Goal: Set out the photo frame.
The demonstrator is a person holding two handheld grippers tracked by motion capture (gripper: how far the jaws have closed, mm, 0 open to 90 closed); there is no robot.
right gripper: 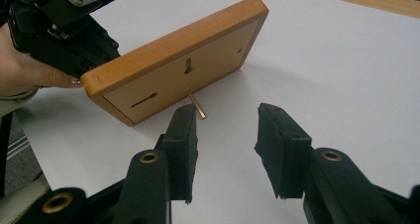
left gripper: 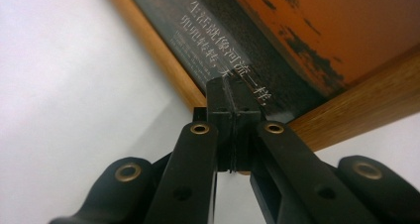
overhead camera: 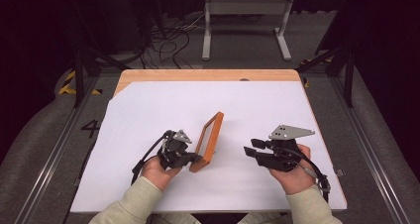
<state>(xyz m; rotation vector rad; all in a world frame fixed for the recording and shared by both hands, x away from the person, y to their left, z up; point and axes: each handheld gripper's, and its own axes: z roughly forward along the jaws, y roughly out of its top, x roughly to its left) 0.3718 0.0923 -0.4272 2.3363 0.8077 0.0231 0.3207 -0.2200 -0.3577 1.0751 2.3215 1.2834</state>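
Picture frame cropped by edges

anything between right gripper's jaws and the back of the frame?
Just the small peg sticking from the picture frame and bare white sheet, seen from the right gripper view.

Bare sheet beyond right tool; tilted frame blocks leftward path.

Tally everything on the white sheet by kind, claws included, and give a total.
Wooden picture frame with orange border: 1
Thin wooden peg on the frame's back: 1
Black two-jaw claws: 2, left claw, right claw
Total: 4
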